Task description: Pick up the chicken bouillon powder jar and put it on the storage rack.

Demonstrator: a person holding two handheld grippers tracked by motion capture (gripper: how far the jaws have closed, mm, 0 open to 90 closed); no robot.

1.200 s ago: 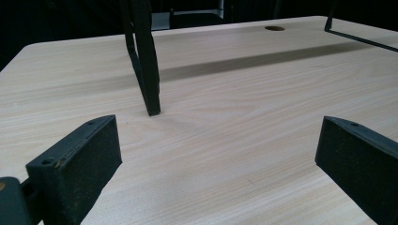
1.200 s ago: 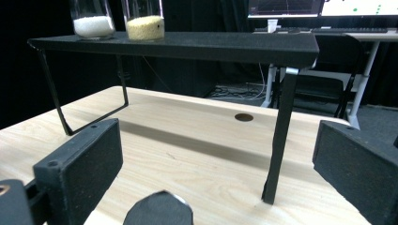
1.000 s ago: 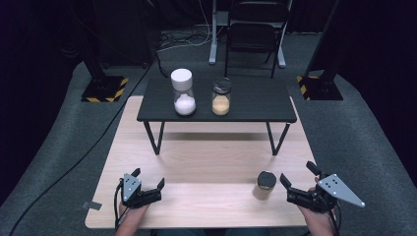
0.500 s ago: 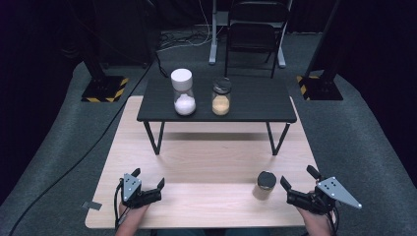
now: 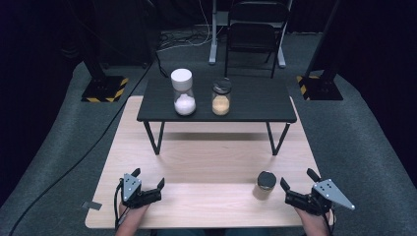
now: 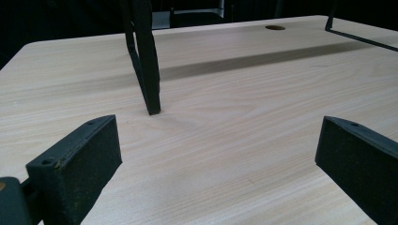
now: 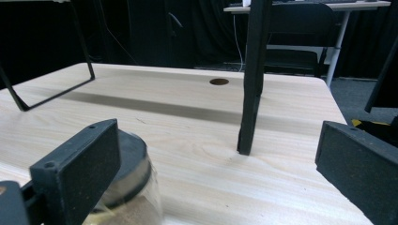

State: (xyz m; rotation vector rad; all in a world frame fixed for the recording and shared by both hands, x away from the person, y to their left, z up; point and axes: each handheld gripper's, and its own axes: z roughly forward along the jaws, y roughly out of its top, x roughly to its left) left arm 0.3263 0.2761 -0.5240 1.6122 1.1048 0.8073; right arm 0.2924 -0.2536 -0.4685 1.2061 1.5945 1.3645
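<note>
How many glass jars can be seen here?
3: white-lidded glass jar of white powder and dark-lidded jar of tan powder on the black table; dark-lidded jar on the wooden table.

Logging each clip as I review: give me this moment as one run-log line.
left tongs: open, low over wooden table | right tongs: open, beside dark-lidded jar, not gripping | two jars on black raised table: untouched
</note>
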